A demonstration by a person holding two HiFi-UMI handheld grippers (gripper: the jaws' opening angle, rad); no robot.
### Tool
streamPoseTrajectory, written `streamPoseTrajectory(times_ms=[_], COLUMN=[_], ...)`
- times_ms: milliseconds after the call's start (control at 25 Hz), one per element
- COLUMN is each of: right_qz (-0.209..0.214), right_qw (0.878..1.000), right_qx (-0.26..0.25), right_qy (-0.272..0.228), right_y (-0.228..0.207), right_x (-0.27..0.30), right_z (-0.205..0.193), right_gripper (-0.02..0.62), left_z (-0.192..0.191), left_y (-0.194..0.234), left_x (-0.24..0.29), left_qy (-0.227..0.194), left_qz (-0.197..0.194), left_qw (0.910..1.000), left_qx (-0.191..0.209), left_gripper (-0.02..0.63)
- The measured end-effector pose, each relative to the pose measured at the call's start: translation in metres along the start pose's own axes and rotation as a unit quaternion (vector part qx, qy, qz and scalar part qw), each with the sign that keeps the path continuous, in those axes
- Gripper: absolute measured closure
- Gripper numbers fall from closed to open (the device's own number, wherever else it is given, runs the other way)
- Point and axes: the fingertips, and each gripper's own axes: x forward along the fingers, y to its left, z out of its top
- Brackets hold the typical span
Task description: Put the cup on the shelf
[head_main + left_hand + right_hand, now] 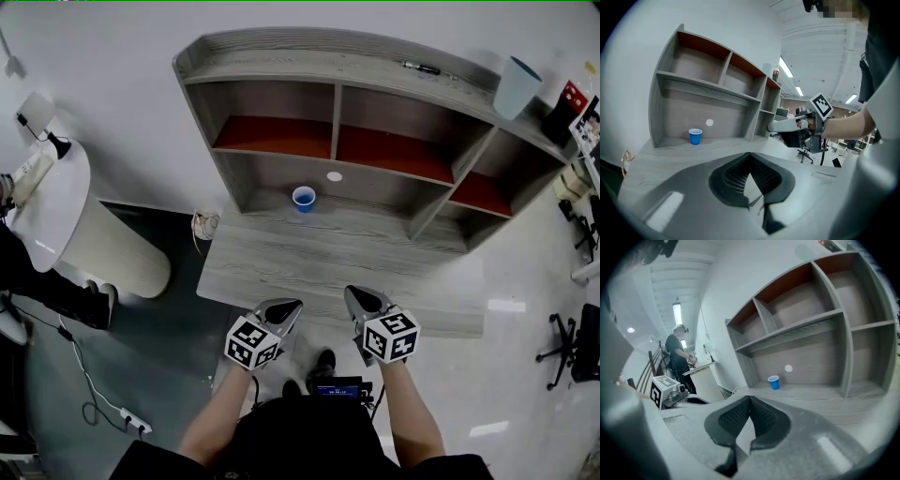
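Both tongs empty: left tongs point(289, 306) and right tongs point(358, 294), with the blue cup point(304, 198) well ahead of them.
My two tongs sit side by side over the near edge of the grey wooden worktop point(281, 272), each pressed fully together with nothing between its jaws. The cup stands upright far ahead, between their two lines and nearer the left one's, in the bottom bay of the shelf unit point(375, 75), just below a small round white mark point(335, 176).

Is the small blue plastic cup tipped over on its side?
No, the small blue plastic cup stands upright with its open mouth facing up, at the back of the grey wooden desk.
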Motion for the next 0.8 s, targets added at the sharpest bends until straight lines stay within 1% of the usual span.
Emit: streamPoseTrajectory(times_ms=[440, 800], right_qz=[-0.028, -0.050], right_qw=[1.000, 0.999], right_qx=[-0.009, 0.000], right_qy=[0.004, 0.004], right_y=[0.053, 0.074], right_x=[-0.032, -0.055], right_z=[-0.030, -0.059], right_gripper=[0.592, 0.592], left_z=[-0.038, -0.063], left_y=[-0.018, -0.043], left_x=[-0.054, -0.075], left_qy=[-0.006, 0.005], left_qz=[-0.013, -0.037], left_qw=[0.9998, 0.9992], left_qx=[-0.017, -0.011], left_gripper=[0.606, 0.606])
